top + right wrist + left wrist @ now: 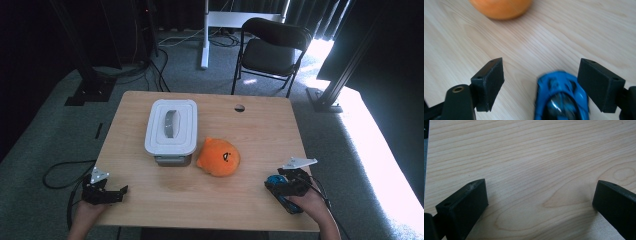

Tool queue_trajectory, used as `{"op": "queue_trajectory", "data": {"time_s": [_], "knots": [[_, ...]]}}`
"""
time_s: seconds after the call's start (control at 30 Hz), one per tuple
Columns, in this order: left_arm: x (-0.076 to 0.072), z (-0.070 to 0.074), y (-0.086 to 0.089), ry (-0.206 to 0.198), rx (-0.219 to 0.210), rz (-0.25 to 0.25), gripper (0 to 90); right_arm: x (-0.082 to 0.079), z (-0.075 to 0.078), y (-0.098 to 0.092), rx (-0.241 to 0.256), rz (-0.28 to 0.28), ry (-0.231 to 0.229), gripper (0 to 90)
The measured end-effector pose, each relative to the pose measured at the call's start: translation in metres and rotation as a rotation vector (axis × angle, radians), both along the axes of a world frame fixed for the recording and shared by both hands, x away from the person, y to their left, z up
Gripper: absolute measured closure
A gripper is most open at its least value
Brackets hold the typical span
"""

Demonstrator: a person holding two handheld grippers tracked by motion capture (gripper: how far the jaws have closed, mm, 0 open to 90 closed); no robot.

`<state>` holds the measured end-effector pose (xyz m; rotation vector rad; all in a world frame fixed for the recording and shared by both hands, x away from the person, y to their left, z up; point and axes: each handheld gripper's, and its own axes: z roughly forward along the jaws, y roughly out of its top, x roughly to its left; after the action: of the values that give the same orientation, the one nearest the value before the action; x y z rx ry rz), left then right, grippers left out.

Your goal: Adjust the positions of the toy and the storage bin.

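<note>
1. Right claw (540, 82): jaws spread wide, straddling the blue toy car (561, 96) on the counter (210, 200); nothing gripped.
2. Car: near right corner, closer to one jaw, long axis along the claw's reach.
3. Left claw (539, 205): open, empty, well apart.

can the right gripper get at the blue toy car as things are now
Probably yes. The right gripper stands open with the blue toy car already between its jaws, nearer one jaw than the other. Only bare table lies around it; the orange plush sits well clear.
</note>
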<state>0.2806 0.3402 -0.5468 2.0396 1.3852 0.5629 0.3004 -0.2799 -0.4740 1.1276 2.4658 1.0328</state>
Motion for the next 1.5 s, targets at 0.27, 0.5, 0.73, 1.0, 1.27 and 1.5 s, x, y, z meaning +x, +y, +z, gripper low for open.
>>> {"op": "queue_trajectory", "data": {"time_s": [0.27, 0.5, 0.73, 1.0, 1.27, 1.5], "knots": [[0.0, 0.0, 0.0, 0.0, 0.0, 0.0, 0.2, 0.013, 0.014, 0.032, 0.018, 0.064, -0.04, 20.6], [0.0, 0.0, 0.0, 0.0, 0.0, 0.0, 0.2, 0.024, 0.017, 0.058, 0.006, 0.121, -0.039, 20.6], [0.0, 0.0, 0.0, 0.0, 0.0, 0.0, 0.2, 0.036, 0.018, 0.08, 0.015, 0.154, -0.038, 20.7], [0.0, 0.0, 0.0, 0.0, -0.001, 0.0, 0.2, 0.05, 0.026, 0.102, 0.014, 0.195, -0.064, 20.7], [0.0, 0.0, 0.0, 0.0, -0.001, -0.001, 0.2, 0.059, 0.03, 0.117, -0.006, 0.215, -0.07, 20.6], [0.0, 0.0, 0.0, 0.0, 0.0, -0.002, 0.2, 0.067, 0.023, 0.129, -0.03, 0.228, -0.047, 20.5]]}}
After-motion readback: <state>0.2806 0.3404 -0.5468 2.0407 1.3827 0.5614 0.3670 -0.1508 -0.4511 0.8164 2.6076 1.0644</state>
